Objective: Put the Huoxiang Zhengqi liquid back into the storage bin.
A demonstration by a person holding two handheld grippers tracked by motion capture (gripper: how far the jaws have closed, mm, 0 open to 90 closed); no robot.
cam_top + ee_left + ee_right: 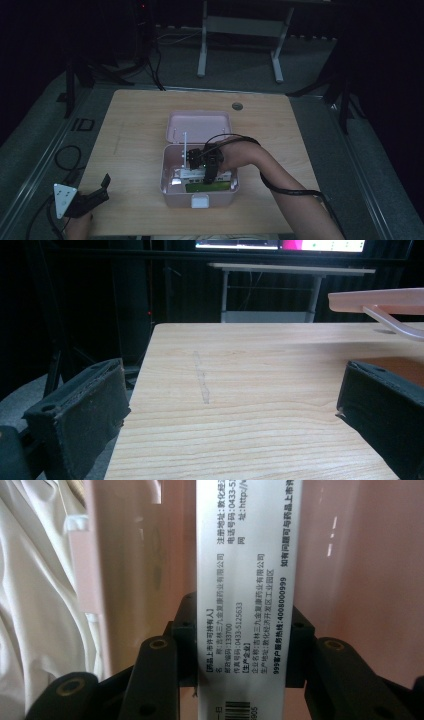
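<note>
- Idleness is what we read in the left gripper [103, 186], which sits low at the table's near left corner with its black jaws standing wide apart and nothing but bare wood between them; we judge it is parked clear of the work.
- Ahead of those padded, matte jaws the wooden table [260, 370] runs out pale and smooth-grained, with a faint scuff line along it.
- To their right, in the left gripper view, the raised edge of the pink lid [380, 299] juts in, thin and glossy, with a slim handle curving under it.
- Further right stands the pink storage box [170, 186], a rounded plastic case with a white latch at its near wall; its lid [198, 125] lies open flat behind it, we suppose so the contents can be reached from above.
- The right gripper [210, 167] reaches down into that box from its right side, the person's bare forearm behind it and a cable looping over the wrist.
- Its jaws are clamped on a flat medicine carton [245, 580], pressing the two narrow sides; the white card face between them carries fine printed text and a barcode.
- The carton stands on edge inside the box, pink wall behind it; whether it is going in or coming out we cannot tell.
- Beside that gripper, white fabric [35, 605] lies crumpled and soft.
</note>
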